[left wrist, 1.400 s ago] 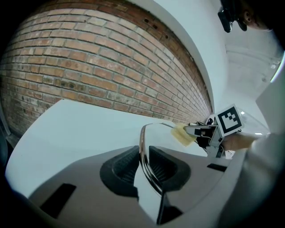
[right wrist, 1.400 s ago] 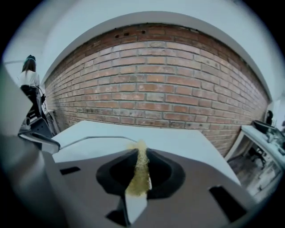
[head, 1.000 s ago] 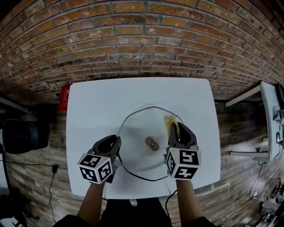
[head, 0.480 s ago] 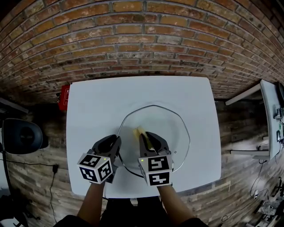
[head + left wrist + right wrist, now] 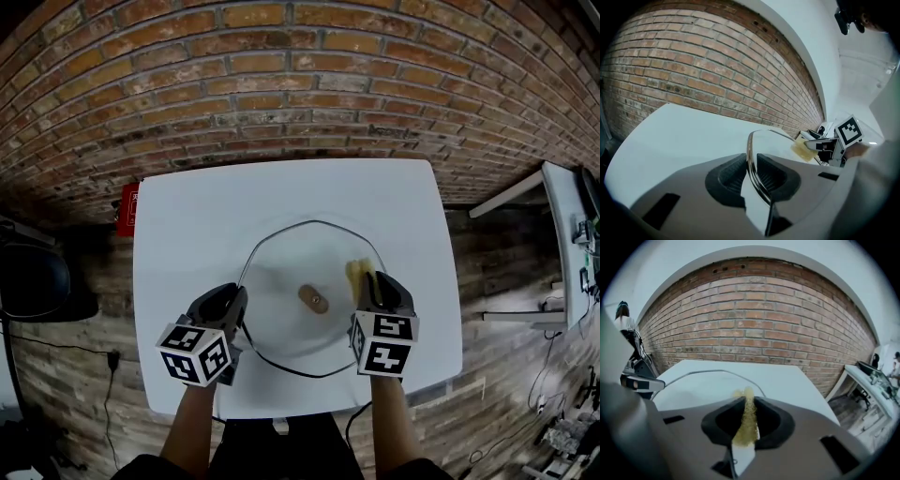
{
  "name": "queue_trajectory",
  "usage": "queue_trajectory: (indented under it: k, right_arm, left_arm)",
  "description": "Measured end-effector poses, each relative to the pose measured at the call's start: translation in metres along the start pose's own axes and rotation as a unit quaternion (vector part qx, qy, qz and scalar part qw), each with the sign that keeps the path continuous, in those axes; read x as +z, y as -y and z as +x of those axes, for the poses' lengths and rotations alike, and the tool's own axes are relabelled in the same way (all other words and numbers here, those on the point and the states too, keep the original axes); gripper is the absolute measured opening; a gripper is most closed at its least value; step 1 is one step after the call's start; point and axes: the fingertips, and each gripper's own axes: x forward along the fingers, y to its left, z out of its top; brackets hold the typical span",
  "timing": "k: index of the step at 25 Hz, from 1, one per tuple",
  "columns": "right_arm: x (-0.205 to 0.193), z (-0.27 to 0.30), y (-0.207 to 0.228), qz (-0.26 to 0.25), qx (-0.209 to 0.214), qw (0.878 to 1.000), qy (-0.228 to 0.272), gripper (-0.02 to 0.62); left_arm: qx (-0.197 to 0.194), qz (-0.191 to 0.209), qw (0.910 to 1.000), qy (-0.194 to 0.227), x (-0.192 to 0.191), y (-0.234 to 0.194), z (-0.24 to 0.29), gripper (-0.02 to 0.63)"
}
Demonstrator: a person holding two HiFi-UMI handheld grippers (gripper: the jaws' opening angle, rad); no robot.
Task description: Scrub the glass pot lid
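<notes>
A round glass pot lid (image 5: 281,272) with a metal rim and a brown knob (image 5: 313,299) rests on the white table (image 5: 187,216). My left gripper (image 5: 234,305) is shut on the lid's left rim. In the left gripper view that rim (image 5: 750,154) runs between the pads of the left gripper (image 5: 752,178). My right gripper (image 5: 373,281) is shut on a yellow sponge (image 5: 356,274), which lies on the lid's right side. The sponge (image 5: 747,420) fills the jaws in the right gripper view, above the lid (image 5: 703,385).
A brick wall (image 5: 300,84) stands behind the table. A red object (image 5: 125,208) hangs off the table's left edge. A black chair (image 5: 37,281) stands at the left, and another white table (image 5: 562,234) at the right. The floor is wood.
The right gripper swept the sponge from the lid's right side to its left-centre, then back to the right side. The left gripper kept its hold on the rim.
</notes>
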Motion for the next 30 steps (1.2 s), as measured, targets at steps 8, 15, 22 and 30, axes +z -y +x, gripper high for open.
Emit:
queue_trajectory:
  k: [8,15,22,30]
  right_arm:
    - [0.025,-0.039,-0.120,-0.009,0.161,0.986,0.044,0.058]
    - [-0.020,-0.040,-0.169,-0.030,0.206,0.978,-0.015,0.058]
    - [-0.033,-0.026,-0.094,-0.039,0.118,0.991,-0.052,0.058]
    - [-0.040,-0.033,0.000,-0.024,0.012,0.997,-0.070,0.058]
  left_arm:
    - [0.001,-0.006,1.0000,0.000,-0.002,-0.001,-0.002,0.072]
    - [0.000,-0.004,1.0000,-0.003,-0.002,-0.001,-0.003,0.072]
    - [0.000,-0.002,1.0000,-0.004,-0.001,-0.002,-0.001,0.072]
    - [0.003,0.001,1.0000,-0.002,0.000,-0.001,0.000,0.072]
